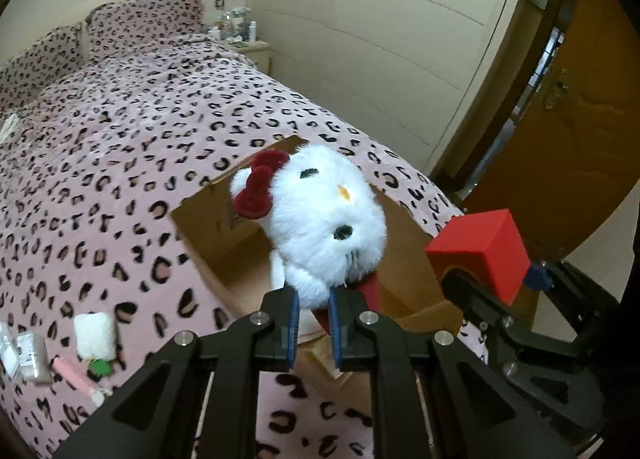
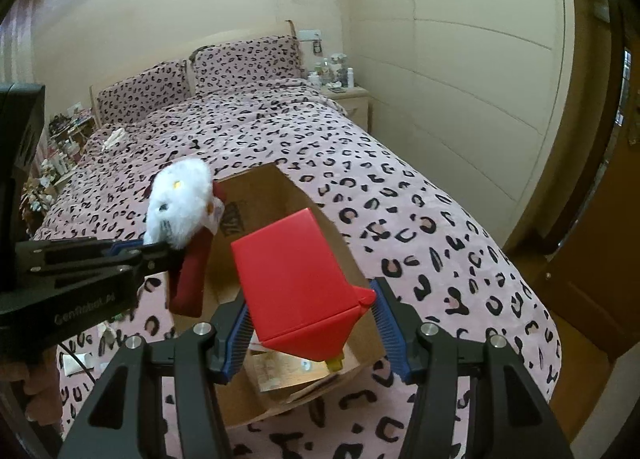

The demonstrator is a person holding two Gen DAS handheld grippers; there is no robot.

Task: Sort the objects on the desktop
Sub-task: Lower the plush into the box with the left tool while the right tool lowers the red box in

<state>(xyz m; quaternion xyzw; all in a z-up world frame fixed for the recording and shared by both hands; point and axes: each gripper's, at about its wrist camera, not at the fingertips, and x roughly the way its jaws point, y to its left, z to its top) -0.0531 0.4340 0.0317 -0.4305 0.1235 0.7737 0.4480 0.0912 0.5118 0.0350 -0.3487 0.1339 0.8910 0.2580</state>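
Both grippers are hanging over an open cardboard box (image 2: 280,195) that is sitting on the bed (image 1: 120,147) with its pink leopard-print cover. The left gripper (image 1: 313,323) is pinching a white plush cat (image 1: 320,219), its two blue-padded fingers drawn in close on the toy's lower fur, so the cat with its red bow is dangling above the box's left side. The right gripper (image 2: 312,323) is holding a red block (image 2: 296,279), its fingers spread fairly wide and pressing against the block's sides; the block is sitting tilted above the middle of the box. Near the left gripper, a few small things (image 1: 60,347) are lying on the cover beside the box.
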